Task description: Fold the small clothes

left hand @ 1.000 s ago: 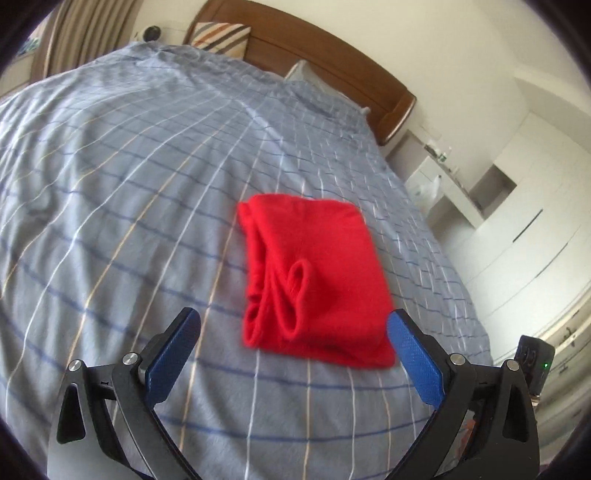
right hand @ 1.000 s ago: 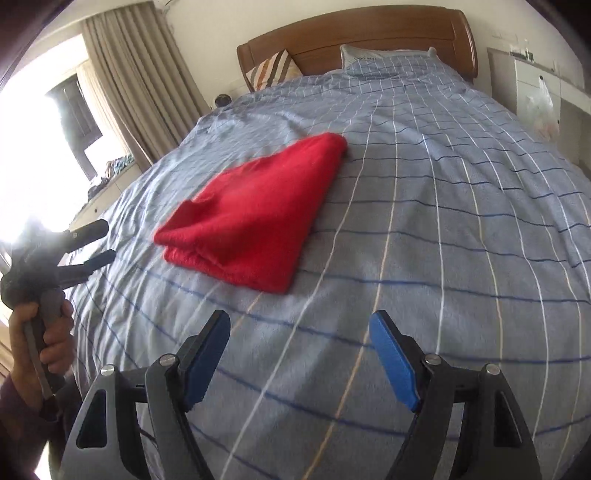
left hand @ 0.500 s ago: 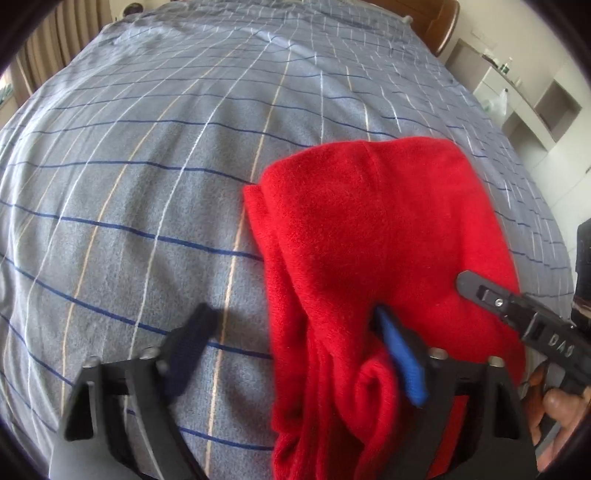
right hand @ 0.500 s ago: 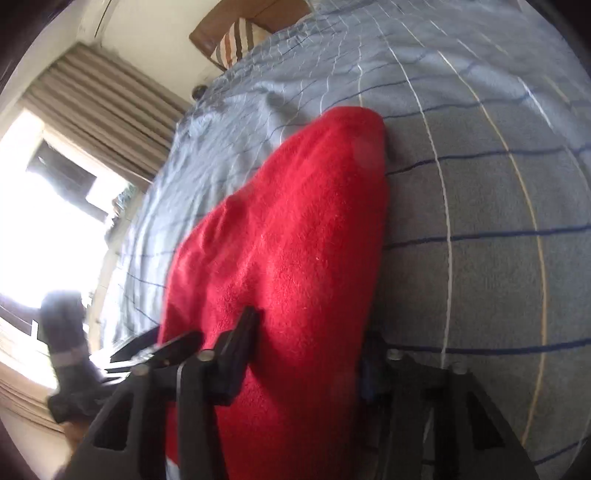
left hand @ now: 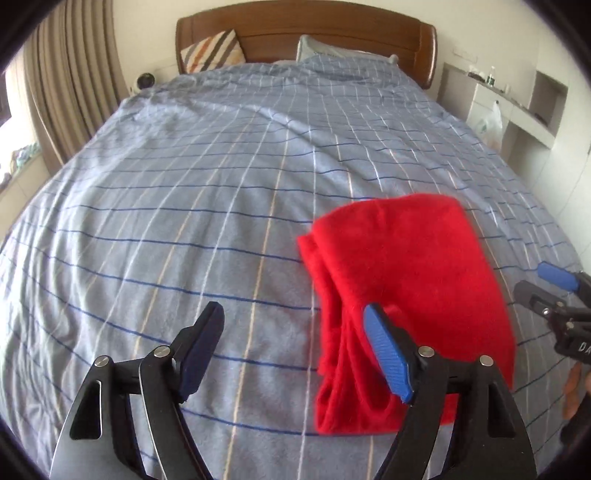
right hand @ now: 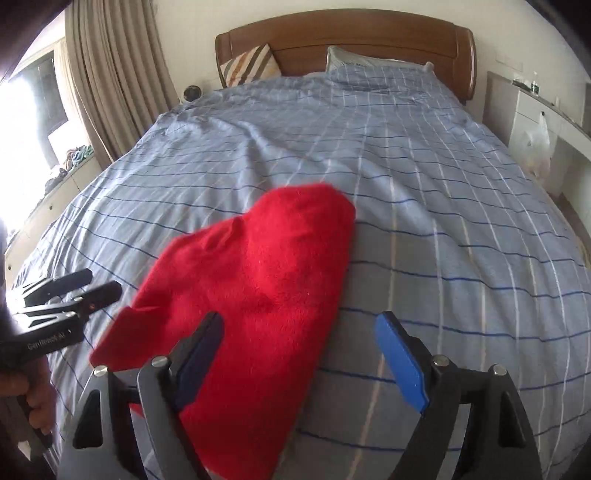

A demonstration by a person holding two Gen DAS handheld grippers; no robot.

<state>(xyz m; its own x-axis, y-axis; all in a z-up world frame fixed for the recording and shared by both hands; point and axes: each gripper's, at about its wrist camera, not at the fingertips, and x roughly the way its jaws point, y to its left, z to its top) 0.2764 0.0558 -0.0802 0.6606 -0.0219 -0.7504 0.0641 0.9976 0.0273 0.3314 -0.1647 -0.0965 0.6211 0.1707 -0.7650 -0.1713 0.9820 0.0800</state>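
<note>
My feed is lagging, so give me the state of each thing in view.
Red garment: folded, lying on the bed, not gripped.
Left gripper: open, fingers empty, beside the garment's left edge.
Right gripper: open, empty, over the garment's right edge.
Bedspread: spread out, lightly creased.
Curtains: drawn aside.

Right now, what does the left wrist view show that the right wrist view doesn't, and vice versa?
Only the left wrist view shows the red garment's layered folded edge and the open right gripper at the frame's right. Only the right wrist view shows the bright window and the left gripper at the frame's left. Both show the garment lying folded on the checked bedspread, the wooden headboard, striped pillow and curtains.
</note>
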